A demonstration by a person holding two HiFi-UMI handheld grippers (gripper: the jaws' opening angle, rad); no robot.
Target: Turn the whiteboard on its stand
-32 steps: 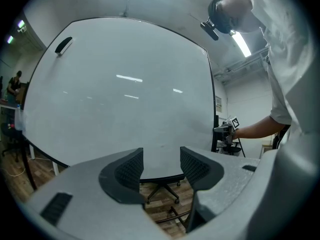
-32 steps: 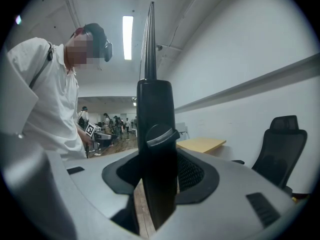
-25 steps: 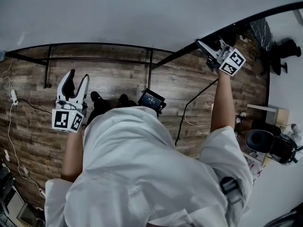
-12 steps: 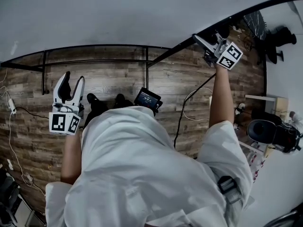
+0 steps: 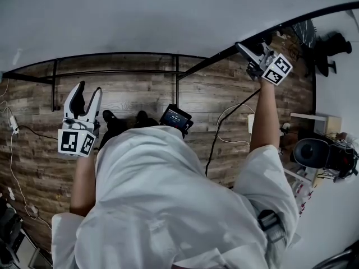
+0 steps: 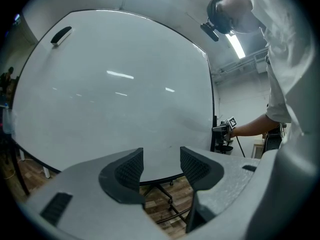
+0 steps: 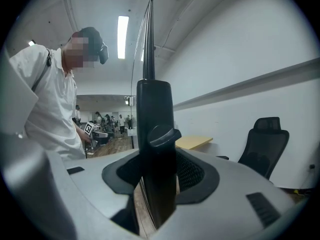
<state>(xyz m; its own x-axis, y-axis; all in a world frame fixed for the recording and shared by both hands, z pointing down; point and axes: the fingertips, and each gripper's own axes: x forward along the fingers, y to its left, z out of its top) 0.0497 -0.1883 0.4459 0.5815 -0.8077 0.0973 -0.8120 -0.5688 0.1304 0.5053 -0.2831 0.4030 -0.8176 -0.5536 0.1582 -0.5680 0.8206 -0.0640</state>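
Note:
The whiteboard fills the top of the head view, with its black stand rails on the wooden floor below it. My right gripper is shut on the board's black side frame, which stands upright between the pads with a small knob just above them. My left gripper is open and holds nothing. It faces the white surface near the bottom edge, a little apart from it. Between the left gripper's jaws I see only the board and the stand legs.
Cables trail over the wood floor. A small black device hangs at the person's chest. An eraser sticks to the board's upper left. A black office chair and a desk stand by the wall behind the board. Equipment sits at the right.
The right gripper has shifted slightly along with the board's edge and is still clamped on the frame. The left gripper has hardly moved and stays open.

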